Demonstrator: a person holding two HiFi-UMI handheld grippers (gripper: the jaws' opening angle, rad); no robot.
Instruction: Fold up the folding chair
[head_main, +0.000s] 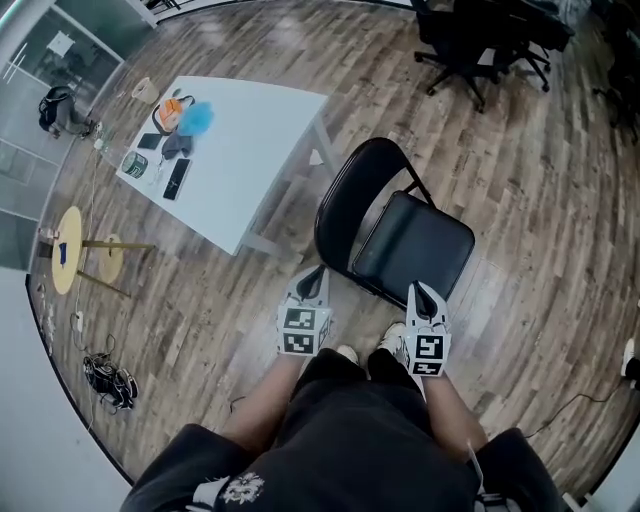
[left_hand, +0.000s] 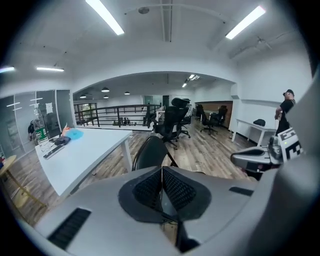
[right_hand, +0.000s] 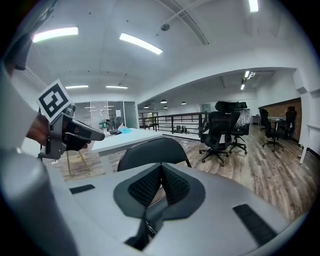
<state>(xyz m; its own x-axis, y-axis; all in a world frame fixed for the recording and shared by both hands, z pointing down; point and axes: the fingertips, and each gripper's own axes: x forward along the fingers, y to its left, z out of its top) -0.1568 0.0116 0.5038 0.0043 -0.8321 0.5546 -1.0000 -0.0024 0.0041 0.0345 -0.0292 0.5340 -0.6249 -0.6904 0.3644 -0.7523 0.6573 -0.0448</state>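
A black folding chair (head_main: 400, 235) stands unfolded on the wood floor in front of me, backrest toward the white table. Its seat (head_main: 415, 245) lies flat. My left gripper (head_main: 316, 272) hovers shut and empty at the chair's near left corner, beside the backrest's lower end. My right gripper (head_main: 416, 289) hovers shut and empty just short of the seat's front edge. In the left gripper view the backrest (left_hand: 150, 152) rises beyond the shut jaws of that gripper (left_hand: 161, 172). The right gripper view has the backrest (right_hand: 152, 151) straight ahead of the shut right gripper (right_hand: 161, 170).
A white table (head_main: 250, 160) stands at the chair's left with a blue cloth, a phone and small items. Black office chairs (head_main: 480, 40) stand farther off. A yellow stool (head_main: 70, 250) and cables lie at the far left. My shoes (head_main: 370, 352) are just behind the chair.
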